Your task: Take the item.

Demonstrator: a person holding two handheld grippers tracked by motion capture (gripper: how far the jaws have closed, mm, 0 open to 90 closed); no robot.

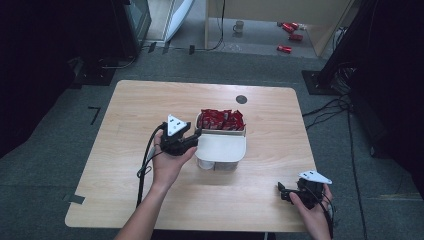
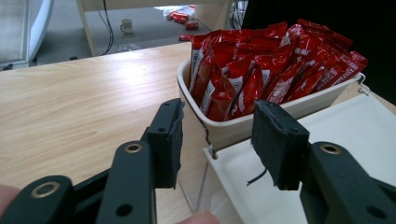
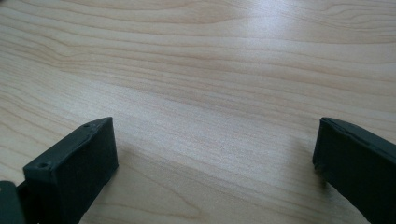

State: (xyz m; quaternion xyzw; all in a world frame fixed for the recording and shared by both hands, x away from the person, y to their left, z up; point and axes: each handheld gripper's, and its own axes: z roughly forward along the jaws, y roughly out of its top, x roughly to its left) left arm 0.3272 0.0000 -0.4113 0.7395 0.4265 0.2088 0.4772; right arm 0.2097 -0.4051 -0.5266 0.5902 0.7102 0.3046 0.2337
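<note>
Left tongs (image 2: 217, 135): half open, holding nothing; the corner where the cream tray meets the white lid lies in the gap between the jaws, and the pads do not press on it.
Left hand (image 1: 169, 162): near the middle of the surface, at the left side of the tray.
Cream tray (image 2: 243, 123): at the middle of the surface, a little toward the far edge, full of red packets (image 2: 266, 70) that stand upright.
White lid (image 1: 222, 148): flat, touching the near side of the tray.
Right tongs (image 3: 215, 154): wide open, nothing between the jaws, low over bare wood.
Right hand (image 1: 312, 207): near the near right corner of the surface (image 1: 140, 120), well apart from the tray.
</note>
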